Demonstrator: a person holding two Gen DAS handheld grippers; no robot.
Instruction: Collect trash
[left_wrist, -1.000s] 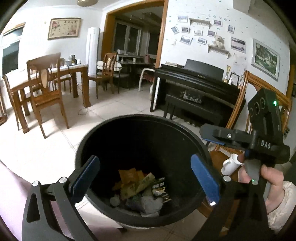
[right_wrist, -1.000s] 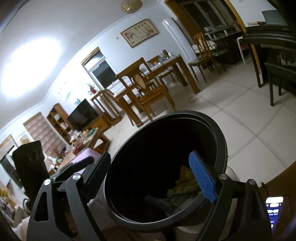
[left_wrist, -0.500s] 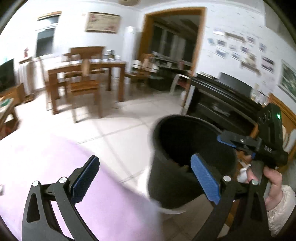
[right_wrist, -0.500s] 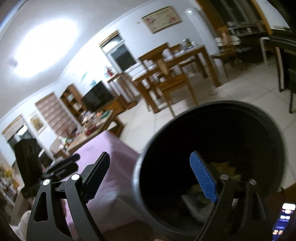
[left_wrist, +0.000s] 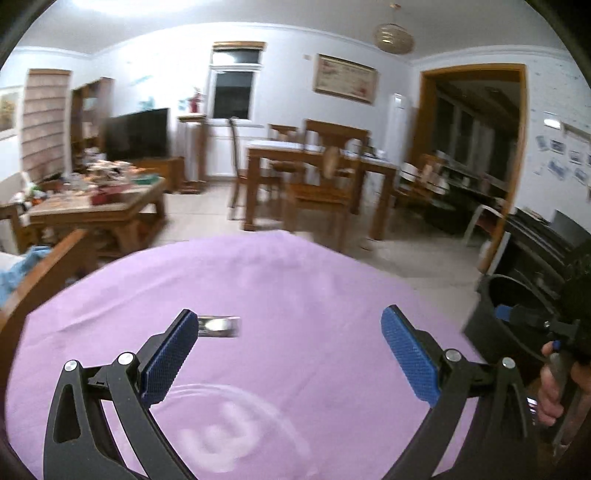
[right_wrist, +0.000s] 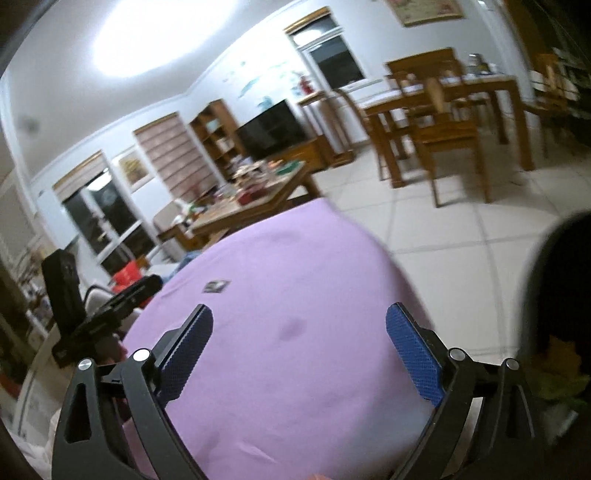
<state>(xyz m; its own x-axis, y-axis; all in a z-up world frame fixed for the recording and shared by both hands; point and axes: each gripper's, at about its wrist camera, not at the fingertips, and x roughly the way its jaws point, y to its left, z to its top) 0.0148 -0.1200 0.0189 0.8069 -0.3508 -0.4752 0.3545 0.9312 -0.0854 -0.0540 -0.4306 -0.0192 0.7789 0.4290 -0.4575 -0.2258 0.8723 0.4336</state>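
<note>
Now my left gripper hangs over the purple cloth with its jaws spread and nothing between them. My right gripper is over the same cloth, its jaws widening at this moment, also with nothing between them.

One piece of trash is left that I can see: a small silvery wrapper lying flat on the cloth, just beyond my left gripper's left pad and toward the left edge of the table. From the right wrist it shows as a small dark scrap near the far left edge.

I judge the step in hand to be the reach for that wrapper. It lies flat and thin, so I should come in low, set one pad on each side of it and close gently, taking care not to pinch the cloth up with it.

Off the table's right edge stands the black bin. In the right wrist view its dark wall fills the right side, with some yellow and green litter visible by it.
</note>
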